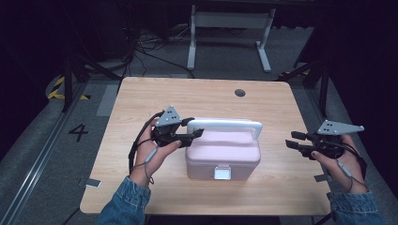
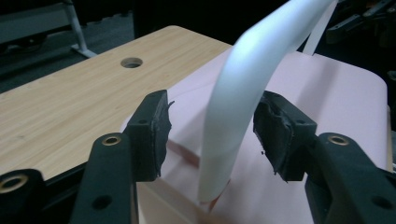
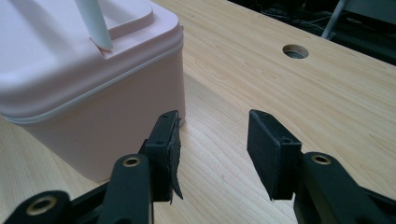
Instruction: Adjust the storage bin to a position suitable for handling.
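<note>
I am straddling the white handle point(image 2: 243, 93) of the pink storage box point(image 1: 223, 154) mid-bench point(image 1: 141, 93) with the spread left hand-held gripper point(image 2: 212, 133); the right hand-held gripper point(image 1: 293, 140), also spread, is waiting beside the box.

sleeves point(image 1: 126, 202): blue denim | tools point(image 1: 193, 129): black, grey plates, cables

One pink box point(image 1: 222, 157), one wooden table point(image 1: 141, 101), two hand-held grippers point(image 1: 195, 129) point(image 1: 292, 139)
</note>
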### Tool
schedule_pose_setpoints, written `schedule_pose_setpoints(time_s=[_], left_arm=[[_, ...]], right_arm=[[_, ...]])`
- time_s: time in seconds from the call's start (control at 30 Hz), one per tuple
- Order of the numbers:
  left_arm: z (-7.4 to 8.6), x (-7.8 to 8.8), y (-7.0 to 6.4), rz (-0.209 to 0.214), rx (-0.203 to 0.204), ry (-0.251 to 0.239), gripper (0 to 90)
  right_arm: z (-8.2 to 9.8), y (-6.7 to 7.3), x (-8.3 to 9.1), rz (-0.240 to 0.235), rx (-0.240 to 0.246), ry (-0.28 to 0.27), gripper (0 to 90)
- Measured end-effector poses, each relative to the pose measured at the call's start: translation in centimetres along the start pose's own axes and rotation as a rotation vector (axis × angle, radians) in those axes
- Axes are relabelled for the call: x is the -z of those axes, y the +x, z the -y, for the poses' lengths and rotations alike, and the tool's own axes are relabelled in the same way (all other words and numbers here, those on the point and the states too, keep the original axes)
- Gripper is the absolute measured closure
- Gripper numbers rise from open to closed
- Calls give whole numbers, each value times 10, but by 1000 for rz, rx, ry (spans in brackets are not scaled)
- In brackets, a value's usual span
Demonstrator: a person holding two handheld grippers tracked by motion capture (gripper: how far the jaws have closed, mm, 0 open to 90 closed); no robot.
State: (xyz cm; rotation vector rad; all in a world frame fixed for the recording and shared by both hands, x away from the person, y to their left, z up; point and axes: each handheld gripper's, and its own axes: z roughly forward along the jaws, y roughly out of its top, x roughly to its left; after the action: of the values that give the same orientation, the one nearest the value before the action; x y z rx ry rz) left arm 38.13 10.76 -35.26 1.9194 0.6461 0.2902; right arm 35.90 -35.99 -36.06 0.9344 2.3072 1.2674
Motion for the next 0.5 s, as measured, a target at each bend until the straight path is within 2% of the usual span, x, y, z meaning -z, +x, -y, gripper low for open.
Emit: schedule_pose_setpoints(time_s=[0.17,0.27,0.37,0.5], left_arm=[[0,-5,0,-6,0,11,489],[1,-7,1,-32,8,16,514],[2,-8,0,-25,16,12,578],[0,-6,-2,-15,-3,-9,673]], right_arm=[[1,0,-1,0,0,4,554],[1,0,-1,-3,-4,8,554],[2,-1,0,-2,-5,6,554],[1,0,0,-1,-6,4,554]])
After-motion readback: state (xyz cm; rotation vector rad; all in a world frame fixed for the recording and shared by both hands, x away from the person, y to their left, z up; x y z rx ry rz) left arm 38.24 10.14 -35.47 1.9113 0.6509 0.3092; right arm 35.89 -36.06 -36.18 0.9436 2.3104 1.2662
